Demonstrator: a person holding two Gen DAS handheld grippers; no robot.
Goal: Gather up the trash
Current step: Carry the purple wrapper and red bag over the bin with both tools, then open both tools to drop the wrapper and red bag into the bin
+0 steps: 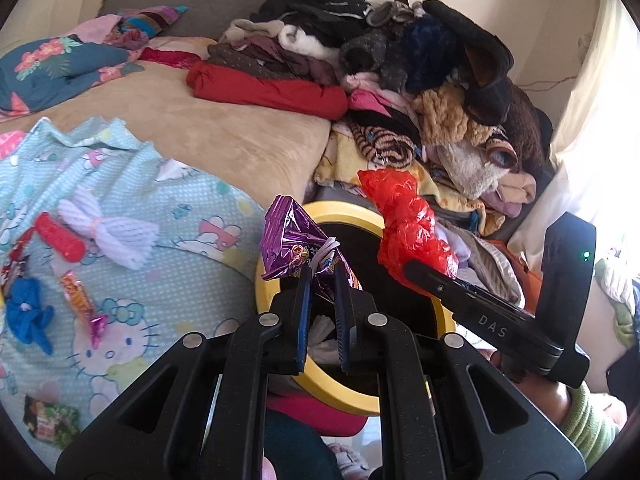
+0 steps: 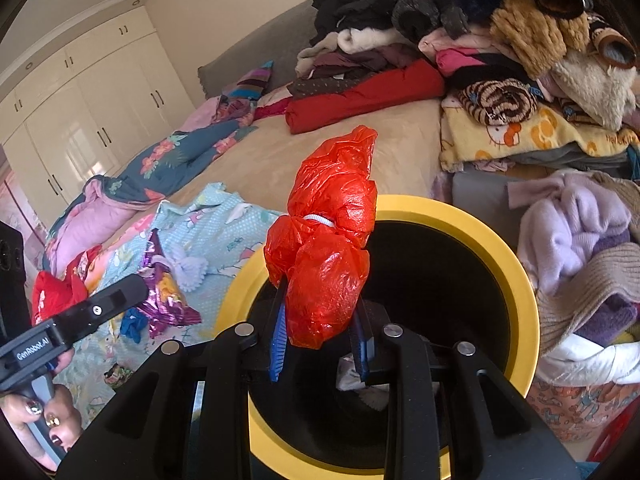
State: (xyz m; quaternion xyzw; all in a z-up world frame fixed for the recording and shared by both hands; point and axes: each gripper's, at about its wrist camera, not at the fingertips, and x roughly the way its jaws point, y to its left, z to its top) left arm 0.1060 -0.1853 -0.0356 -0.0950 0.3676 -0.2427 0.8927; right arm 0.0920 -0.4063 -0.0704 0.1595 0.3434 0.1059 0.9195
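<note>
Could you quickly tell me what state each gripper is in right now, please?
Left gripper: closed on the purple foil wrapper.
Right gripper: closed on the red plastic bag.

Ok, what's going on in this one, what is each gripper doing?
A person is clearing trash off a bed with two handheld grippers. The left gripper is shut on a purple foil wrapper, and the right gripper is shut on a crumpled red plastic bag. Both are held over the yellow-rimmed bin, not yet dropped. More bits lie on the light blue blanket.
</note>
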